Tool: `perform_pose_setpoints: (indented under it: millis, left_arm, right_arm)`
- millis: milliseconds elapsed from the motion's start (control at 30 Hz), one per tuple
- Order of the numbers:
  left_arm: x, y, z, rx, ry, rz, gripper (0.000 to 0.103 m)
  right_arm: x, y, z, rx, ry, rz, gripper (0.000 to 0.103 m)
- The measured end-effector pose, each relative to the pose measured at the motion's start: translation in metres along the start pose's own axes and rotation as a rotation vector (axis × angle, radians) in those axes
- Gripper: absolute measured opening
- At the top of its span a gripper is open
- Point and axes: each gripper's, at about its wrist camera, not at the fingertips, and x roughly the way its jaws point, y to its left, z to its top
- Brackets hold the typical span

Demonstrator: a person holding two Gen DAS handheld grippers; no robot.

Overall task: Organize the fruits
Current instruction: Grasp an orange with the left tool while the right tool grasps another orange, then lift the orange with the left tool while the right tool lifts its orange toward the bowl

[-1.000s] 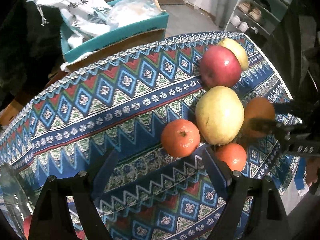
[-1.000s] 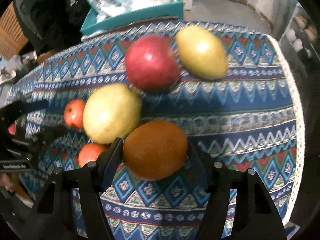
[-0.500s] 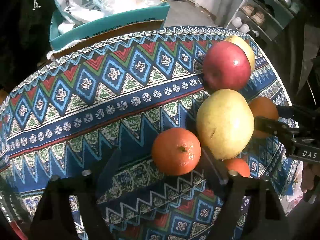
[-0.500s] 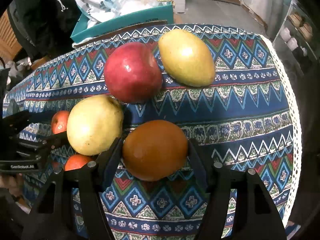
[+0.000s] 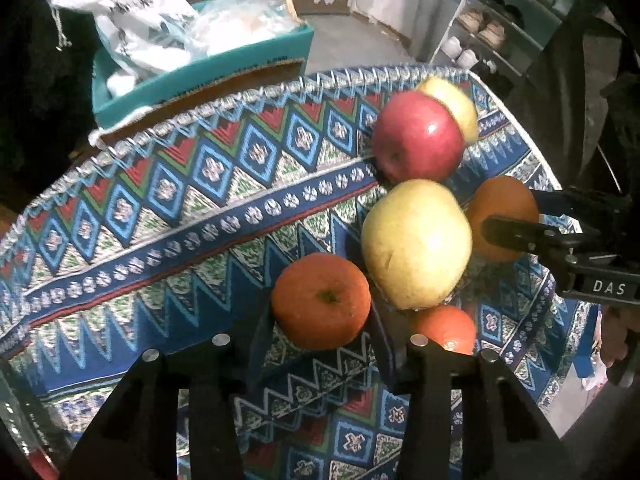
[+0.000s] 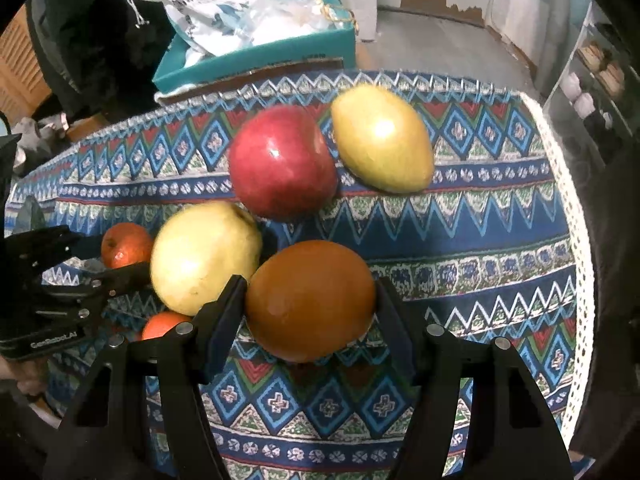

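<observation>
1. The left claw (image 5: pixel 320 344) has just been closing and is now clamped on a small orange (image 5: pixel 321 300), one pad on each flank, so the fruit can be lifted clear of the pile.
2. The right claw (image 6: pixel 310 320) is clamped the same way on a bigger, darker orange (image 6: pixel 310 300), low on its sides.
3. Both oranges sit on the patterned cloth (image 5: pixel 180 200) over the worktop, each just beside the yellow apple (image 5: pixel 416 244). Taking them together looks like sorting oranges from the rest.
4. A red apple (image 6: pixel 282 162) touches the yellow apple's far side, with a mango (image 6: pixel 382 138) just beside it; another small orange (image 5: pixel 446 330) lies below the yellow apple.
5. Writing: "DAS" on the right claw's body in the left view; "GenRobot.AI", hard to read, on the left claw's body in the right view. Print on the white bag (image 6: pixel 212 8) in the teal box (image 6: pixel 256 62) is not legible.
</observation>
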Motion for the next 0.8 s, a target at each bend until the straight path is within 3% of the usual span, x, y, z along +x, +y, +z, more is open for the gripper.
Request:
perform_pose_setpoints:
  millis: [800]
  left_arm:
    - [-0.130,0.009,-0.004,-0.031,-0.232,0.051,0.046]
  right_arm:
    - [-0.097,0.063,0.020,-0.098,-0.223,0.041,0.065]
